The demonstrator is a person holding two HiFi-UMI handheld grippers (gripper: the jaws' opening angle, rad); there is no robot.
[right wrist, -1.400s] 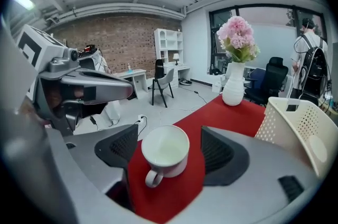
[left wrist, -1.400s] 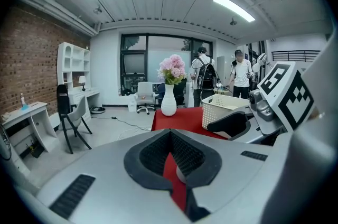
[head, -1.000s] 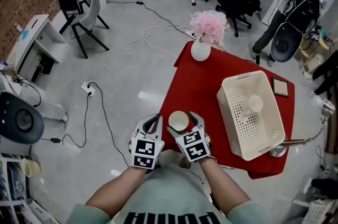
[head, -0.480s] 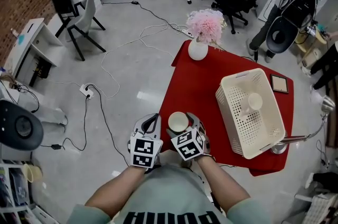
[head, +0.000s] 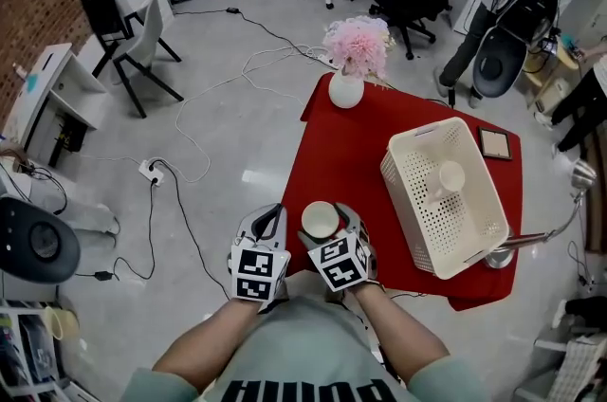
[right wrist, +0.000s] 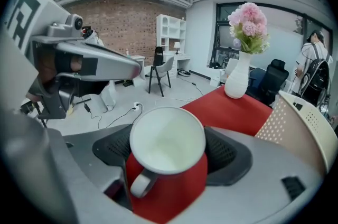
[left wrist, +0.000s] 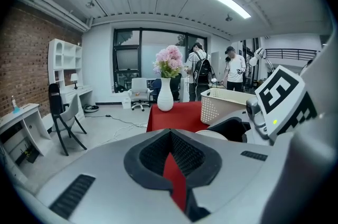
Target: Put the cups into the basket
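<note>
A white cup (head: pixel 320 218) with a handle stands on the near left corner of the red table (head: pixel 351 163). My right gripper (head: pixel 330 226) is shut on it. In the right gripper view the cup (right wrist: pixel 168 139) fills the space between the black pads (right wrist: pixel 228 153), its handle towards the camera. My left gripper (head: pixel 272 220) hangs just left of the cup, off the table's edge, shut and holding nothing (left wrist: pixel 171 160). The cream basket (head: pixel 408 191) sits on the table's right half with another cup (head: pixel 450 178) inside it.
A white vase of pink flowers (head: pixel 347 89) stands at the table's far corner. A small dark frame (head: pixel 495 143) lies beyond the basket, and a desk lamp (head: pixel 583 174) is at the right edge. Cables (head: pixel 190 154), chairs and a person (head: pixel 493 2) are around the table.
The right gripper has turned slightly around the cup. Cup and left gripper stay in place, and the head view has drifted a little.
</note>
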